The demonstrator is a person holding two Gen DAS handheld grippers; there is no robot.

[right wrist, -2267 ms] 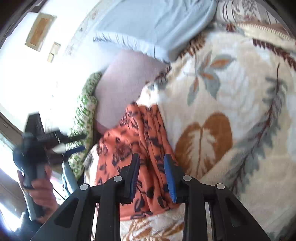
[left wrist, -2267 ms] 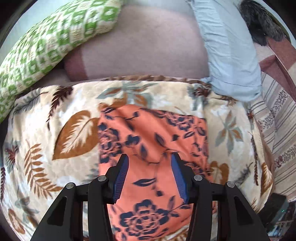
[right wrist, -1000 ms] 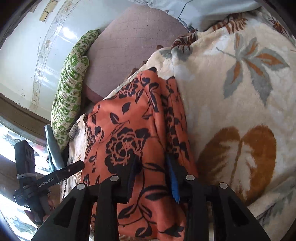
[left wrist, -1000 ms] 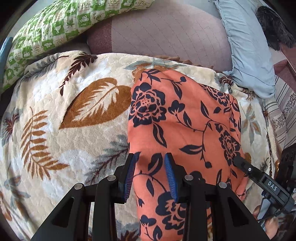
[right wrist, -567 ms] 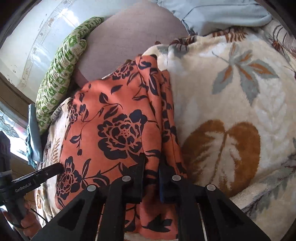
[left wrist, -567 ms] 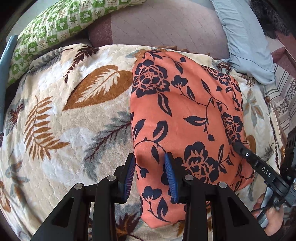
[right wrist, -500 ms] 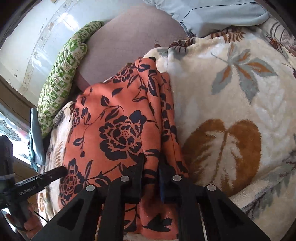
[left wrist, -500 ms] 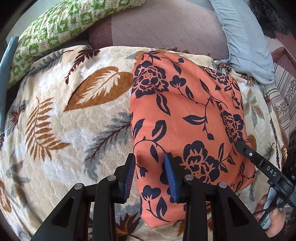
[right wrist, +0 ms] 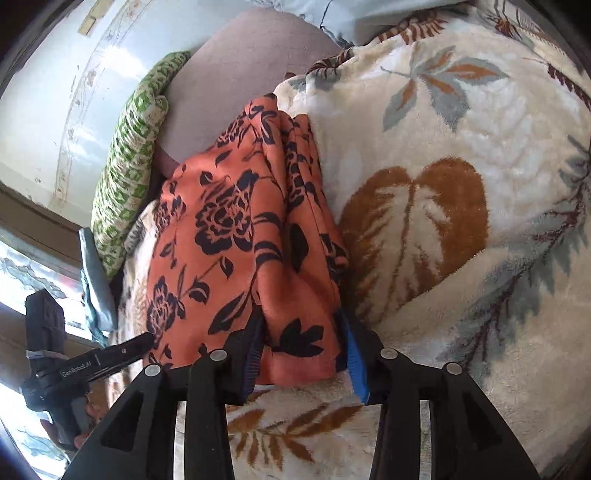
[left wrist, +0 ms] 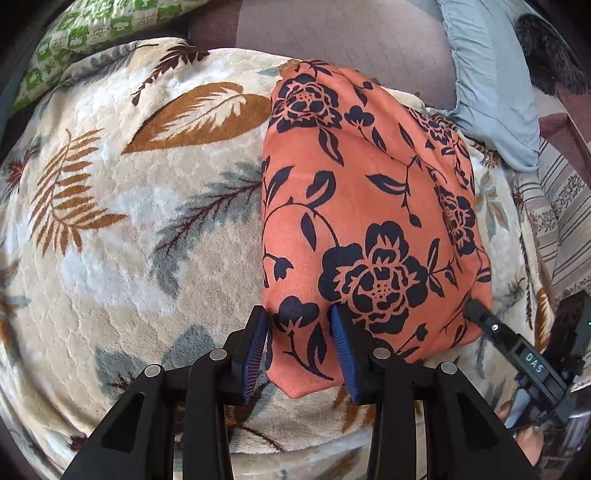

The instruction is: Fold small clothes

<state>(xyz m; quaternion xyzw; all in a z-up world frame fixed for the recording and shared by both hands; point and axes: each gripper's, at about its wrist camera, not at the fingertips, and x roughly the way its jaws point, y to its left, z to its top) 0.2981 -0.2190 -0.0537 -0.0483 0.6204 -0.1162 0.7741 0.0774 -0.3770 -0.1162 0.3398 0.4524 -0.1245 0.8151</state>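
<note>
An orange floral garment (left wrist: 362,206) lies folded on a cream leaf-print blanket (left wrist: 122,236), its far end reaching toward a mauve cushion (left wrist: 332,33). My left gripper (left wrist: 300,345) stands with its blue-padded fingers (left wrist: 255,350) apart, straddling the near left corner of the cloth without pinching it. My right gripper (right wrist: 304,349) is likewise spread at the near right corner, where the stacked folded edges (right wrist: 310,192) run along the garment's side; its pads flank the fabric rather than clamp it. A green patterned pillow (left wrist: 92,26) and a pale blue pillow (left wrist: 491,77) sit beyond the blanket.
</note>
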